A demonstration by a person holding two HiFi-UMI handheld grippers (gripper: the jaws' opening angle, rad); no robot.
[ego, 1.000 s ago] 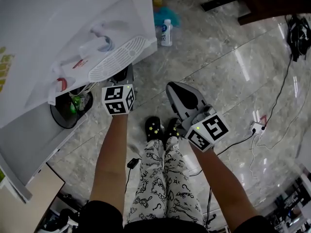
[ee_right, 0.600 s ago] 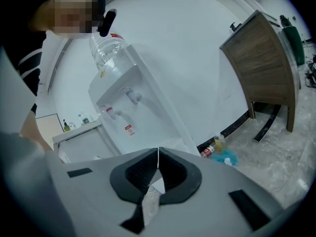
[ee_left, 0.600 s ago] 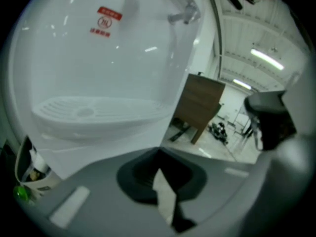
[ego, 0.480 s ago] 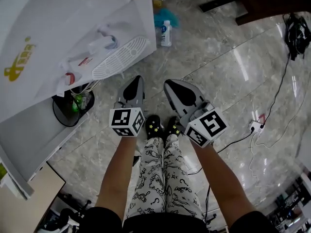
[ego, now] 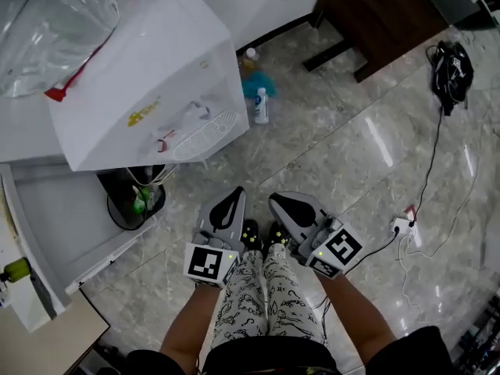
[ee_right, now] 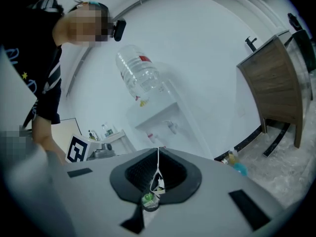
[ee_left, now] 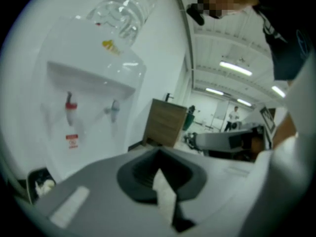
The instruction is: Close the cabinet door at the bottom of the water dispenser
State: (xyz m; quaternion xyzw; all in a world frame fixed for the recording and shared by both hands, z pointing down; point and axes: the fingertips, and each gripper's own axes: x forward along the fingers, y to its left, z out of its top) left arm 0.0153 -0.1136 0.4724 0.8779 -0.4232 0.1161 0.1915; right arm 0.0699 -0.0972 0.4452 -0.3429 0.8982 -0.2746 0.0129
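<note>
Moved: both grippers have drawn back from the dispenser to the person's patterned trousers (ego: 258,295); the head view now takes in more of the room.
Left gripper (ego: 231,197): jaws pressed together on nothing, low centre of frame.
Right gripper (ego: 278,203): jaws likewise closed and empty, just beside the left one.
Cabinet door (ego: 55,225): hangs open at the left edge, well apart from both grippers; a black round bin (ego: 129,201) shows beside it.
Water dispenser (ego: 148,92): white, upper left, with a clear bottle (ego: 55,14) on top.
Floor (ego: 344,155): glossy grey marble tiles.
Room: small bottles (ego: 261,104) by the dispenser's foot, a dark wooden cabinet (ego: 383,14) upper right, cables and a white power strip (ego: 403,225) at right.
</note>
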